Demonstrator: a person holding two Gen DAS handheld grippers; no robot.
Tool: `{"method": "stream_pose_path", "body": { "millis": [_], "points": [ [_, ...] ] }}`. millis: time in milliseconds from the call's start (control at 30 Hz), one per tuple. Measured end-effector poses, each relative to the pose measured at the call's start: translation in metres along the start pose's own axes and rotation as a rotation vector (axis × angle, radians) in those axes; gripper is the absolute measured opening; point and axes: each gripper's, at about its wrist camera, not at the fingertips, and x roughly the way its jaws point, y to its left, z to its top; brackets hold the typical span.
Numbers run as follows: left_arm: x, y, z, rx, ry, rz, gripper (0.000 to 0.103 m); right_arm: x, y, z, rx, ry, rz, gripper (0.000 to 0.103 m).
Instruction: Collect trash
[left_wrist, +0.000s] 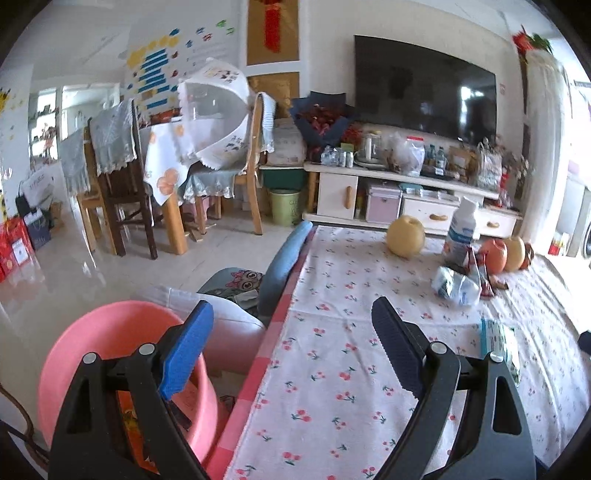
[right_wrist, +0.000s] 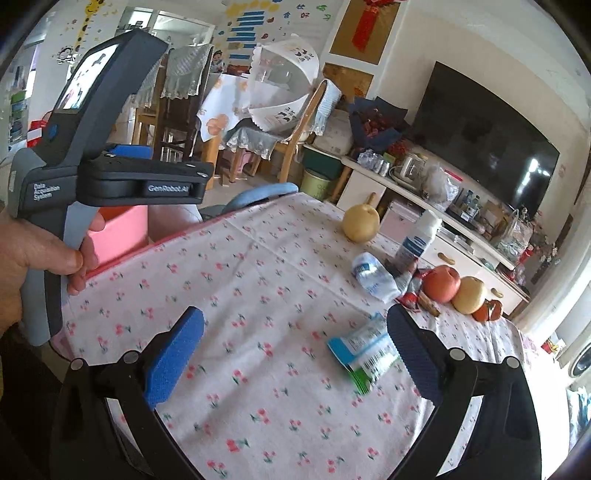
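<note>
Carton (right_wrist: 364, 354) beside right jaws (spread).

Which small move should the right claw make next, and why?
Probably ease the right claw rightward and down until its open jaws straddle the flattened blue-and-green carton. The carton lies on the tablecloth beside the right finger, not yet between the jaws. The pink bin waits at the table's left.

Bright daylight, fisheye views with soft, smeared edges

Light pours in from the far right, blowing out that side to white in both views and glaring off the television (left_wrist: 424, 88) and the floor (left_wrist: 55, 273) at left. Shadows on the tablecloth (right_wrist: 258, 295) are faint. Straight lines bow toward the dark round borders; far objects look slightly blurred, near fingers sharp.
</note>
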Motion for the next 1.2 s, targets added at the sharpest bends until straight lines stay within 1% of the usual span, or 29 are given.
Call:
{"method": "stream_pose_path", "body": {
  "millis": [233, 400, 467, 667, 733, 833, 933, 1000, 1100, 1200],
  "points": [
    [-0.012, -0.032, -0.015, 0.044, 0.005, -0.047, 0.088, -0.01, -0.02, -0.027, 0.004, 0.003, -0.062, 0.098],
    [-0.026, -0.061, -0.029, 0.11, 0.007, -0.066, 0.088, -0.019, -0.039, -0.044, 0.017, -0.005, -0.106, 0.098],
    [-0.031, -0.074, -0.036, 0.146, 0.014, -0.073, 0.088, -0.02, -0.049, -0.05, 0.031, 0.011, -0.112, 0.098],
    [-0.043, -0.102, -0.05, 0.201, 0.054, -0.149, 0.088, -0.026, -0.085, -0.071, 0.105, 0.031, -0.095, 0.098],
    [-0.045, -0.107, -0.052, 0.198, 0.069, -0.174, 0.088, -0.024, -0.102, -0.078, 0.147, 0.048, -0.081, 0.098],
    [-0.045, -0.114, -0.054, 0.193, 0.091, -0.191, 0.088, -0.019, -0.125, -0.089, 0.218, 0.079, -0.057, 0.098],
    [-0.039, -0.121, -0.05, 0.152, 0.135, -0.24, 0.088, -0.011, -0.157, -0.097, 0.341, 0.116, -0.024, 0.098],
    [-0.033, -0.125, -0.046, 0.124, 0.161, -0.262, 0.088, -0.006, -0.173, -0.099, 0.403, 0.119, -0.004, 0.098],
    [-0.019, -0.136, -0.036, 0.091, 0.202, -0.294, 0.088, 0.0, -0.198, -0.1, 0.493, 0.112, 0.003, 0.098],
    [-0.002, -0.148, -0.023, 0.059, 0.23, -0.286, 0.088, 0.013, -0.219, -0.097, 0.568, 0.099, 0.041, 0.098]
  ]
}}
